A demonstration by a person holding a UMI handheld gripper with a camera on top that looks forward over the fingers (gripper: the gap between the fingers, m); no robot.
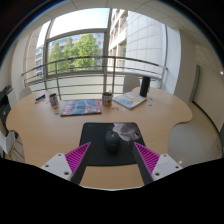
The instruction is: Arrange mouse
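A dark mouse [113, 142] lies on a black mouse mat [96, 134] on the round wooden table [50, 130]. A crumpled grey-white thing [126, 131] lies on the mat just right of and beyond the mouse. My gripper [112, 157] is open, its magenta pads [76, 156] wide apart. The mouse sits just ahead of the fingertips, in line with the gap between them, resting on the mat.
Beyond the mat are a colourful magazine [80, 106], a small dark cup [107, 99], a white paper or book [129, 100] and a dark object [144, 87]. A small item [53, 100] stands at the far left. A railing and large window lie behind.
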